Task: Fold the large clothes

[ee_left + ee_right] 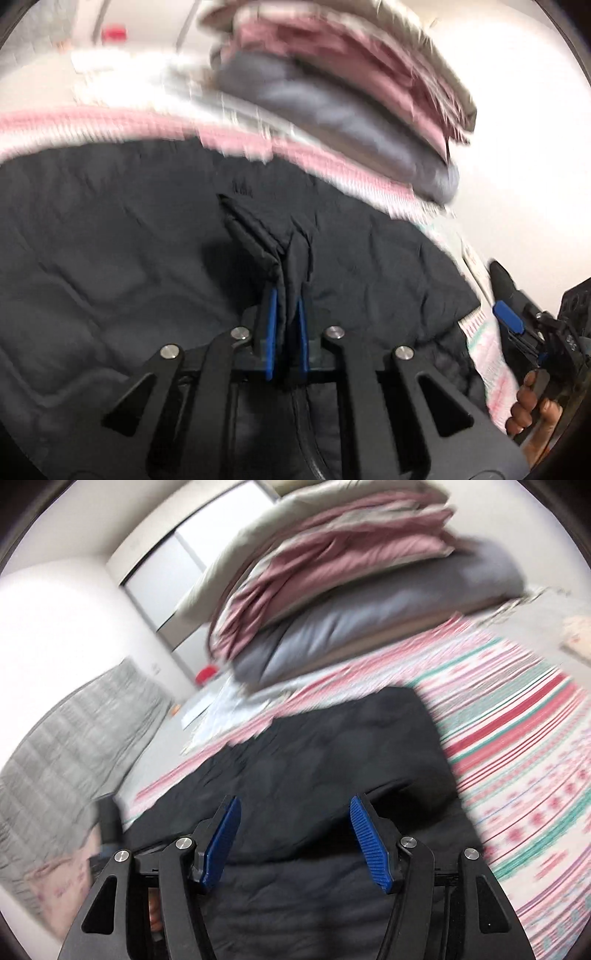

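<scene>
Lying spread across a striped blanket [524, 738], the dark quilted jacket [110, 240] fills the ground ahead of both pairs of fingers. In the left wrist view the left gripper [287, 317] has its blue pads [272, 314] drawn close together, clamped on a raised fold of the jacket that stands up between them; a thick seamed edge of the cloth juts forward and to the left just beyond the fingertips.

In the right wrist view the right gripper [295, 812] hovers over the jacket with its blue ribbed pads [369, 842] spread wide apart and nothing between them; the jacket's far edge lies ahead of the tips, its corner ahead and to the right. Whether the pads touch the cloth below cannot be told. The same gripper shows at the right edge of the left wrist view [508, 317], with the person's hand [532, 410] around its handle.

Past the jacket's far edge the blanket's pink, red and green bands show, blurred. Farther ahead of the fingers rises a stack of folded bedding [351, 590], grey at the bottom, pink and cream above. To the left of the right fingers is a grey ribbed fabric [74, 738], and far ahead a small red object [205, 674] near a white sliding door [177, 572].
</scene>
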